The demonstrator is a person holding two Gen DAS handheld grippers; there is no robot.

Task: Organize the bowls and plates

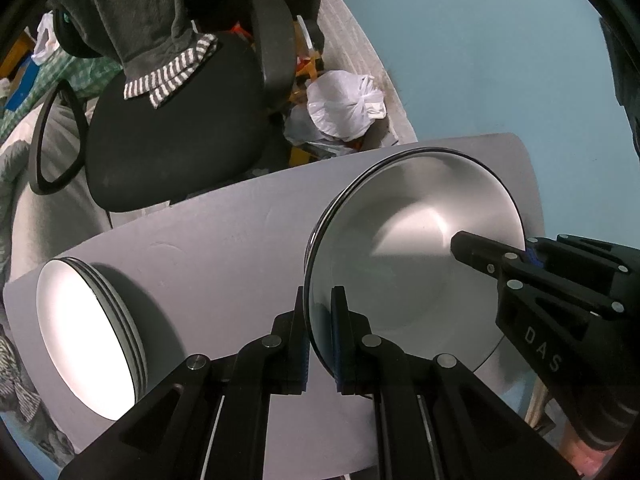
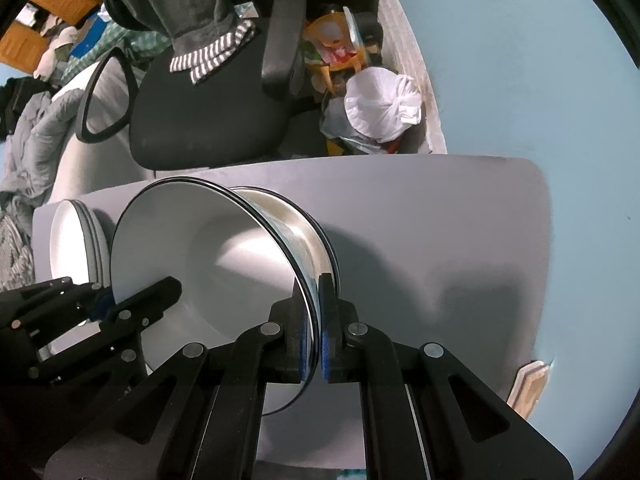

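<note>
White bowl (image 2: 192, 256) with black rim, grey table (image 2: 440, 216), black chair (image 1: 172, 128), grey-and-white striped cloth (image 1: 172, 76).

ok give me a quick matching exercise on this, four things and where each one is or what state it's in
Things:
1. bowl
2. plate stack
3. towel
4. white bag

Places or states:
A. draped over the chair
B. on the floor beyond the table
C. gripped at its rim by both tools
D. resting on the table, untouched

Pairs: 1-C, 2-D, 3-A, 4-B
</note>
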